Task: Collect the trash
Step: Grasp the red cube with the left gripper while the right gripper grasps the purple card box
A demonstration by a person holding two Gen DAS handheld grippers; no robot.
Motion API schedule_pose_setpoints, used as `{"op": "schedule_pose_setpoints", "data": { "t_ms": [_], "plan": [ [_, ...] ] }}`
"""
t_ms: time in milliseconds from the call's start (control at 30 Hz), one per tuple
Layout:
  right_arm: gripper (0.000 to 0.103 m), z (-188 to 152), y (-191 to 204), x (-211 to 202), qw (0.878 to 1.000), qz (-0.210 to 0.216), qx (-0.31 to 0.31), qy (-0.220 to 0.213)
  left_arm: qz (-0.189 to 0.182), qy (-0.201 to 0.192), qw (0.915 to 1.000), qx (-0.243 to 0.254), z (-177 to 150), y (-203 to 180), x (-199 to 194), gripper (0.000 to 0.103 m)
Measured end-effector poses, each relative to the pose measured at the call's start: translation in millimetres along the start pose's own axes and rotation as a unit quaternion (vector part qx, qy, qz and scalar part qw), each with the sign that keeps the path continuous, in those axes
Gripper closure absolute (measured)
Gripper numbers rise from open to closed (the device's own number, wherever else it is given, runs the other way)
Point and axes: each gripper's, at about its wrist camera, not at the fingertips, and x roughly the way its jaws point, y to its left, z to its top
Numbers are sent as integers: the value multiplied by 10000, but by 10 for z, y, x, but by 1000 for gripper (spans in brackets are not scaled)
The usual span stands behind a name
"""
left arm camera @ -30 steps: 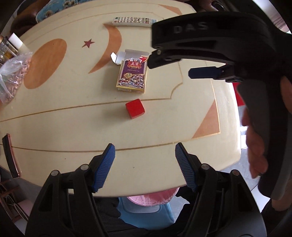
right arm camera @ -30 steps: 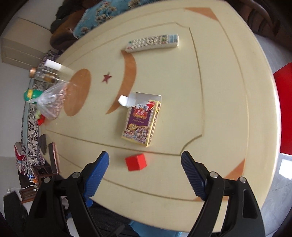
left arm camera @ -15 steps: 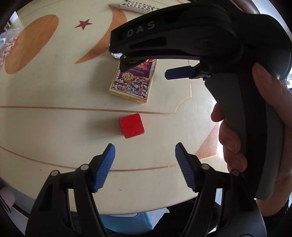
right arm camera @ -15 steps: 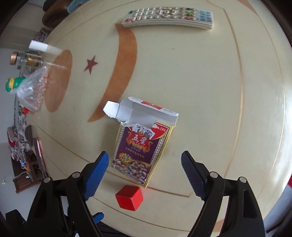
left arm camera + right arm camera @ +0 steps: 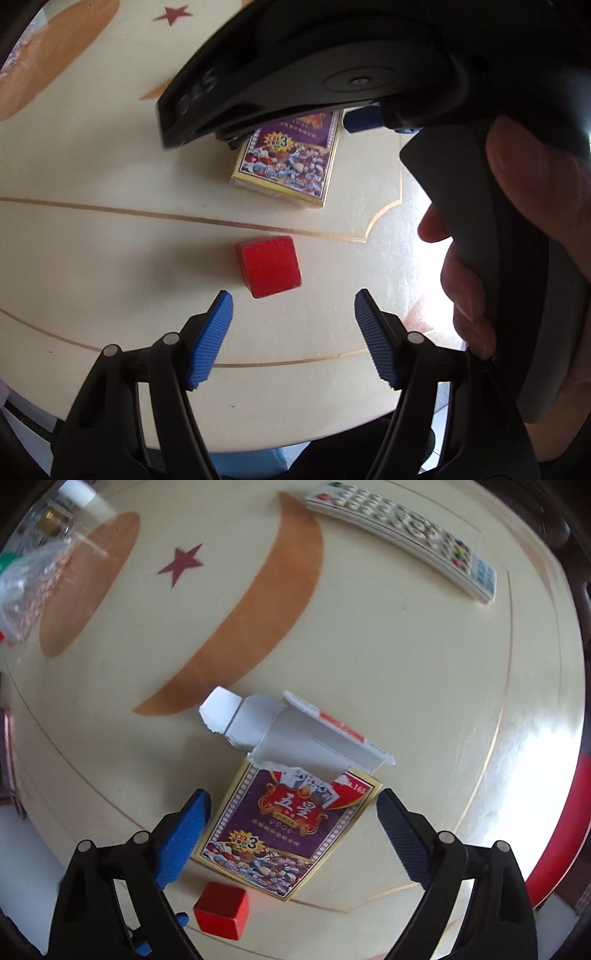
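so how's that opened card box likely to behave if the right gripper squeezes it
The card box lies flat with its torn top flap open, so the thin cardboard may crush or flex near that end. Its printed face looks glossy, so it could slip between the pads. Lying flat, it shouldn't roll; whether cards remain inside, I cannot tell.

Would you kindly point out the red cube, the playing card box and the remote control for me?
red cube (image 5: 271, 266), left wrist view, on its top face.
playing card box (image 5: 291, 823), right wrist view, on its printed purple front.
remote control (image 5: 402, 535), right wrist view, on its button face.
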Motion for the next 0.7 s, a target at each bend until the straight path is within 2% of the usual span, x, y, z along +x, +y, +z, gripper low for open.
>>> {"op": "schedule_pose_setpoints", "data": {
  "t_ms": [133, 200, 433, 567, 633, 700],
  "plan": [
    [28, -43, -69, -49, 9997, -71, 135, -173, -5, -23, 10000, 7, 1, -38, 29, 36],
    [28, -76, -117, -54, 9996, -55, 174, -202, 81, -66, 9999, 100, 5, -98, 46, 36],
    [33, -231, -271, -97, 9991, -37, 231, -366, -17, -4, 9999, 172, 25, -230, 184, 36],
    [34, -339, -326, -111, 9986, -84, 282, -434, -11, 157, 9998, 118, 34, -228, 262, 36],
    [34, -405, -412, -120, 9983, -155, 339, -445, 205, 192, 9996, -105, 46, -135, 345, 37],
    [34, -395, -332, -120, 9973, -314, 434, -505, 50, 124, 9994, -326, 78, -64, 329, 36]
  ]
}}
